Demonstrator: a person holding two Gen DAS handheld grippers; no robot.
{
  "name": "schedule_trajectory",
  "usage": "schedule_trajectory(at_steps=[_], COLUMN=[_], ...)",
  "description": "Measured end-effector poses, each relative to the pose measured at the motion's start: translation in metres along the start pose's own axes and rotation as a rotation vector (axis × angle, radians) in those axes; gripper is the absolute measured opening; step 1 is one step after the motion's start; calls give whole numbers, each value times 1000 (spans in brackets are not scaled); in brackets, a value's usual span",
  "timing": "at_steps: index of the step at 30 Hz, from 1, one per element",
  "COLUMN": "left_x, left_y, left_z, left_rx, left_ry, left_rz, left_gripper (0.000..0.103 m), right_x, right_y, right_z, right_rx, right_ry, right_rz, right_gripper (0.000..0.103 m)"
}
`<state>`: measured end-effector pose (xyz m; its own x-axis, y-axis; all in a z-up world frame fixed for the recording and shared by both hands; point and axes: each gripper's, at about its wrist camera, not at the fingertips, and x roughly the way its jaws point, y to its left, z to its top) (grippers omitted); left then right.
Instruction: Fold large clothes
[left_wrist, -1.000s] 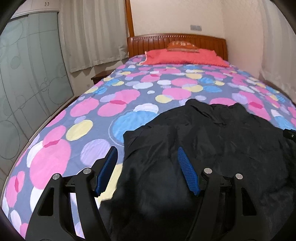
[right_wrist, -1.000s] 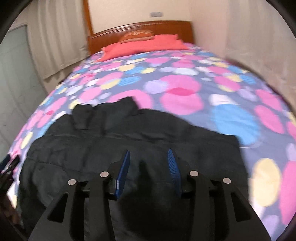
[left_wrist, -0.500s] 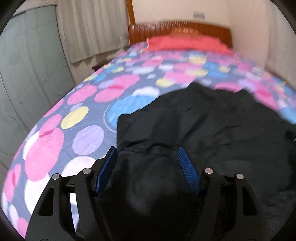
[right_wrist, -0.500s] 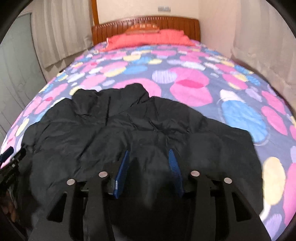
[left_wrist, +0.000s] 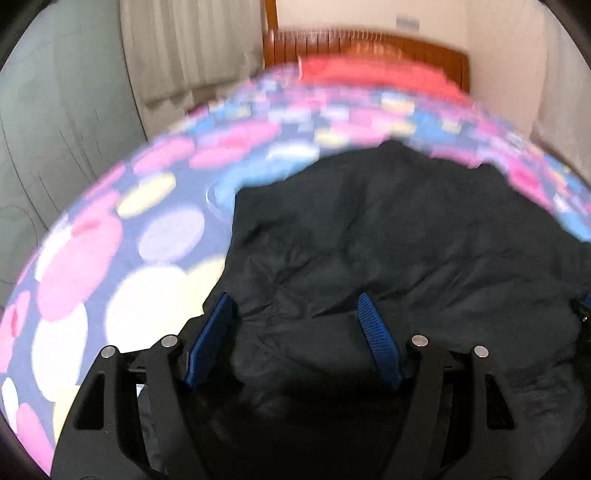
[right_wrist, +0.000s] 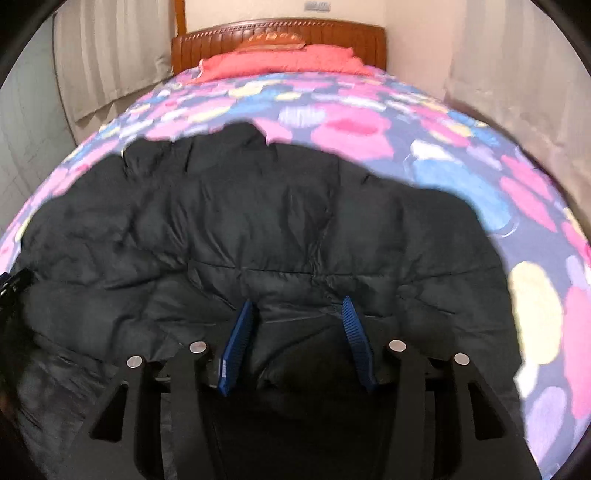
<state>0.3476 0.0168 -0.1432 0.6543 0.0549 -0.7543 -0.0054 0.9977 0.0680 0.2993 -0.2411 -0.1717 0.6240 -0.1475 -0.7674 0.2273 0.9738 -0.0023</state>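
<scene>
Blue-padded fingers (left_wrist: 218, 332) of the left gripper (left_wrist: 295, 325) stand wide apart over the near left edge of a black padded jacket (left_wrist: 388, 240), clamping nothing, while the right gripper (right_wrist: 297, 321) – its jaws opening – straddles a puffed ridge of the same jacket, pads not pressing it. The jacket lies spread across the near part of a bed whose cover (right_wrist: 443, 147) is dotted pink, blue and yellow – a red pillow (right_wrist: 280, 61) sits at the wooden headboard (right_wrist: 332, 33) beyond, with pale curtains (left_wrist: 184, 48) on either side.

Open bedspread (left_wrist: 110, 258) lies free around the black jacket (right_wrist: 258, 221); headboard (right_wrist: 332, 40) bounds the far end.
</scene>
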Motion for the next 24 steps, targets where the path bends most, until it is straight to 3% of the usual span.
schedule_trajectory(at_steps=[5, 8, 11, 16, 20, 24], left_x=[-14, -44, -76, -119, -144, -157], left_y=[0, 12, 34, 77, 116, 138], left_z=[-4, -17, -39, -81, -130, -172], left_rx=[18, 10, -7, -73, -179, -288], left_ry=[-3, -23, -28, -32, 35, 99], left_rz=[-27, -54, -82, -85, -109, -195], left_gripper=[71, 72, 79, 81, 81, 82], right_x=[-27, -56, -84, -125, -151, -165], right_y=[-10, -24, -51, -108, -141, -164], right_z=[0, -16, -43, -102, -149, -189], right_rx=[46, 36, 46, 113, 173, 265], right_ry=[-4, -32, -18, 41, 78, 126], right_rz=[53, 32, 10, -39, -71, -9], right_gripper=[54, 66, 70, 70, 71, 71])
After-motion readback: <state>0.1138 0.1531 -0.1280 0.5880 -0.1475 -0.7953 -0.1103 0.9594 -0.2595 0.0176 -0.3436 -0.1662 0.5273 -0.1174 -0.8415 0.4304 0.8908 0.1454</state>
